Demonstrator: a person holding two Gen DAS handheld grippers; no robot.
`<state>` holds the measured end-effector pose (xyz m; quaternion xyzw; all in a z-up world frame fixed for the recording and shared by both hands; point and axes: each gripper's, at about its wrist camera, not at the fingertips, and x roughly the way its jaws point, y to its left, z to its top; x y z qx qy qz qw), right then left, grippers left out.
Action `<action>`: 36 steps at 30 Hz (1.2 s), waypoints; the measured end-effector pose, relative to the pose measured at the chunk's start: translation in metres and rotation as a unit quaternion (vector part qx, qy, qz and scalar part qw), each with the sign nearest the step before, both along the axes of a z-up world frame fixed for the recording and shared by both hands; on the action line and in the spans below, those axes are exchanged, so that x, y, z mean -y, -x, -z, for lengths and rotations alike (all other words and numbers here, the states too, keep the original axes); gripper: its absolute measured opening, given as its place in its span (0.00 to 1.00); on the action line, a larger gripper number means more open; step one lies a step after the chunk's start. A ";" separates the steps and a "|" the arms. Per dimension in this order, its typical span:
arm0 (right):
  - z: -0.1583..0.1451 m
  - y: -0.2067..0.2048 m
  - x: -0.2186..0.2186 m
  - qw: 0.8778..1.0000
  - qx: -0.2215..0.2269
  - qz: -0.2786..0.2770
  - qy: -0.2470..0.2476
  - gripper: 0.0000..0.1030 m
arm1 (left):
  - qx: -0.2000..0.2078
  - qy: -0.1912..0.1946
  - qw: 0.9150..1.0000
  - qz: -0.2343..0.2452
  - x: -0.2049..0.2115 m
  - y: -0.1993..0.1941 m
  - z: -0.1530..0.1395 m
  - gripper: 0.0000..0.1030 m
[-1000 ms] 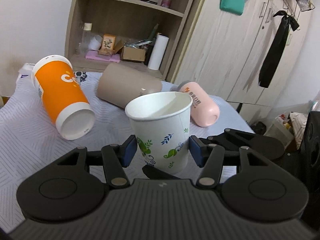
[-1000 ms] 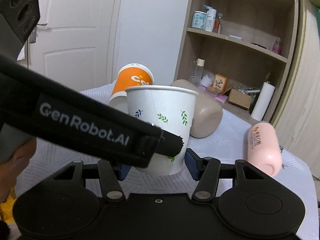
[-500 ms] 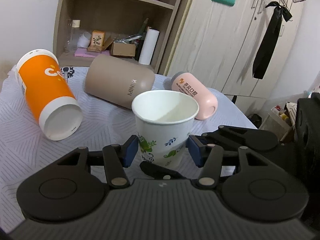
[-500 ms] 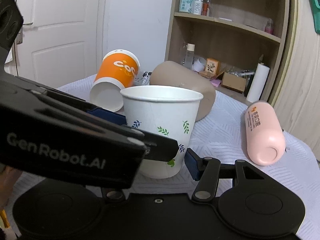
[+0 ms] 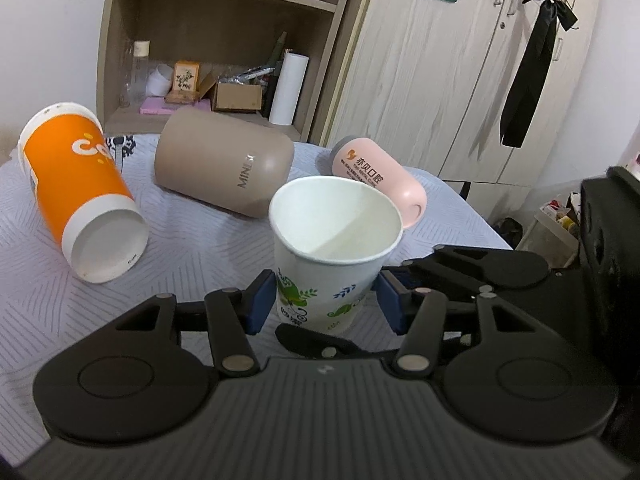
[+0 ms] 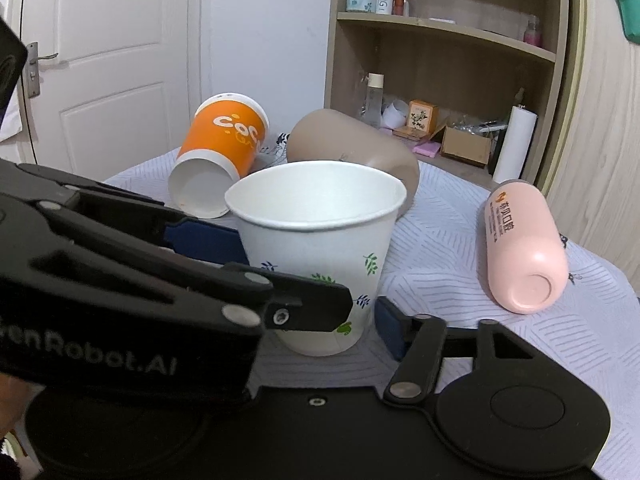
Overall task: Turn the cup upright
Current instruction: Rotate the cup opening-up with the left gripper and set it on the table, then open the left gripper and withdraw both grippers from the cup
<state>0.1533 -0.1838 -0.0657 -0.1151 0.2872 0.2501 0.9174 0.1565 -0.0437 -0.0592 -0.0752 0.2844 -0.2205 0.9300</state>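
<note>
Upright paper cup [image 5: 334,240] (mouth up) between both grippers

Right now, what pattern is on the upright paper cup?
White paper cup with green and blue leaf sprigs; clearest in the right wrist view.

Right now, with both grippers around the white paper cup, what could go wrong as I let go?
1. The white paper cup stands mouth up between the left gripper pads; a pad dragging on release could tip this light cup.
2. The right gripper crosses the left one closely, so pulling out carelessly may knock them together.
3. The orange cup and beige tumbler lie on their sides nearby; a bump may roll them.
</note>
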 end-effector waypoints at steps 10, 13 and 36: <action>-0.007 0.019 0.011 1.000 0.011 0.012 -0.003 0.76 | -0.009 0.007 1.000 -0.002 -0.003 0.009 -0.002 0.58; -0.009 0.027 0.013 1.000 0.018 0.016 -0.004 0.76 | -0.010 0.006 1.000 -0.006 -0.003 0.015 -0.002 0.58; -0.043 0.127 0.038 0.992 0.084 0.086 -0.029 0.79 | 0.038 -0.023 0.998 -0.054 -0.020 0.108 -0.033 0.62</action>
